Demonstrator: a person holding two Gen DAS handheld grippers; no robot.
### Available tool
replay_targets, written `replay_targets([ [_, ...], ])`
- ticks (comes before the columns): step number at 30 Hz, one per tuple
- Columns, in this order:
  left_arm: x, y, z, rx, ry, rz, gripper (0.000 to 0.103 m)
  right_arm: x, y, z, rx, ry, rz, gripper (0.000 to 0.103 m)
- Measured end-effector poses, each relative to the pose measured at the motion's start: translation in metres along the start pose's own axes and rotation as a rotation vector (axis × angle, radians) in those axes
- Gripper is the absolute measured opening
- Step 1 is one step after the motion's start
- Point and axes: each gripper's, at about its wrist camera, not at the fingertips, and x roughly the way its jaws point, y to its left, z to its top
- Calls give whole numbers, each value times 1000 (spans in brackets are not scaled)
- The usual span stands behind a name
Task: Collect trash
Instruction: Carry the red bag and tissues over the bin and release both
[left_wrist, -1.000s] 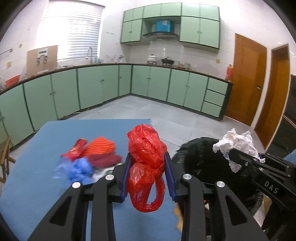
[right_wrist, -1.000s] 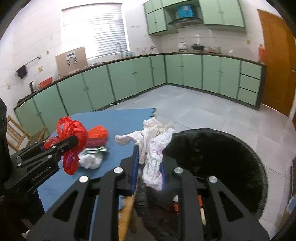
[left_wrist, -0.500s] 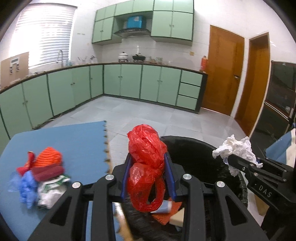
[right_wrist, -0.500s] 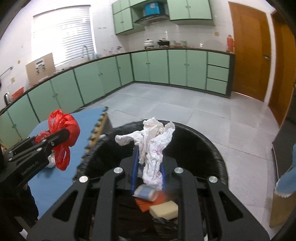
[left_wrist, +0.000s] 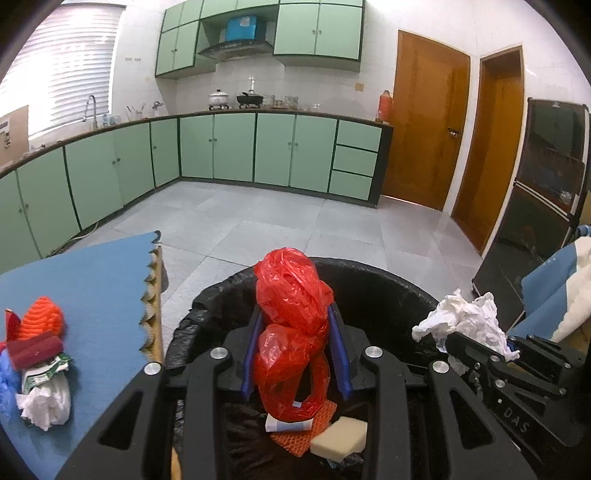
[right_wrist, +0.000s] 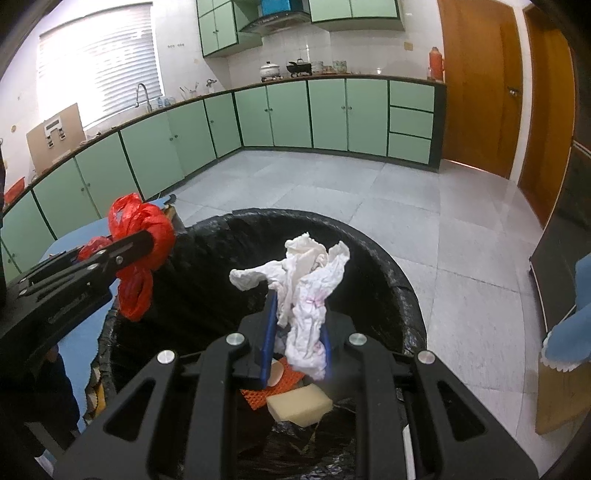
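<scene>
Both grippers moved from table to over bin (left_wrist: 388, 288) | left gripper (left_wrist: 295, 354) clamps red bag (left_wrist: 291, 325) | right gripper (right_wrist: 295, 332) clamps tissue (right_wrist: 306, 295) | release next

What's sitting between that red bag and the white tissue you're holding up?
Only the open mouth of the black-lined trash bin, seen in the right wrist view; nothing else hangs between the red plastic bag and the crumpled white tissue.

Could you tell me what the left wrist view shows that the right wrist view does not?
Only the left wrist view shows the trash pile on the blue mat. Only the right shows the cardboard box on the counter. Both show the red plastic bag, the white tissue, the black-lined bin and the yellow sponge inside.
</scene>
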Motion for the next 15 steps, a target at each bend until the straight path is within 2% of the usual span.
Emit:
replay_targets([
  [5,12,-3,0,6,28,-14,36,5,-5,-3,13,13,-16,24],
  [7,14,-2,0,1,39,-28,47,8,-10,-2,17,20,-26,34],
  [9,14,0,3,-2,37,-27,56,8,-13,-3,20,18,-44,56],
  [10,13,1,4,-5,33,-25,58,9,-14,-2,21,17,-51,60],
  [12,8,5,6,-11,22,-24,60,7,-15,-2,21,7,-64,78],
  [14,2,10,10,-17,5,-12,64,5,-15,-3,23,-9,-80,90],
  [15,-1,14,12,-22,-3,-6,66,3,-14,-2,28,-21,-88,93],
])
